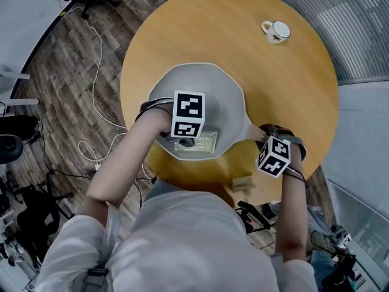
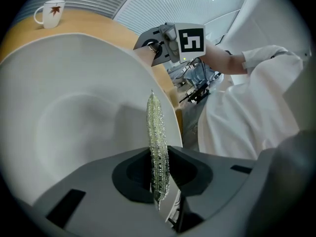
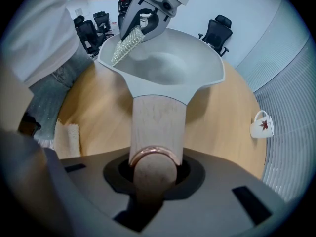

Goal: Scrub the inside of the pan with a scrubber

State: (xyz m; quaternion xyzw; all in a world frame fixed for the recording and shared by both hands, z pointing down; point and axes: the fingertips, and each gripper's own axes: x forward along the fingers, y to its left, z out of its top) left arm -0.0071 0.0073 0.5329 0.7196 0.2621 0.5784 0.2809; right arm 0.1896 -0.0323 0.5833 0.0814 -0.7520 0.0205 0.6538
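A pale grey pan (image 1: 203, 87) sits on the round wooden table (image 1: 292, 96). My left gripper (image 1: 186, 141) is at the pan's near rim, shut on a glittery silver-green scrubber (image 1: 198, 142). The scrubber (image 2: 157, 132) stands edge-on between the jaws of the left gripper (image 2: 158, 177), above the pan's inside (image 2: 74, 117). My right gripper (image 3: 153, 174) points down and is shut on the end of the pan's wooden handle (image 3: 157, 127). In the right gripper view the scrubber (image 3: 126, 46) hangs over the pan's left rim (image 3: 111, 63).
A white mug with a red leaf (image 1: 276, 31) stands at the table's far right, apart from the pan. A beige cloth (image 1: 243, 182) lies at the table's near edge. Office chairs and cables are on the floor to the left.
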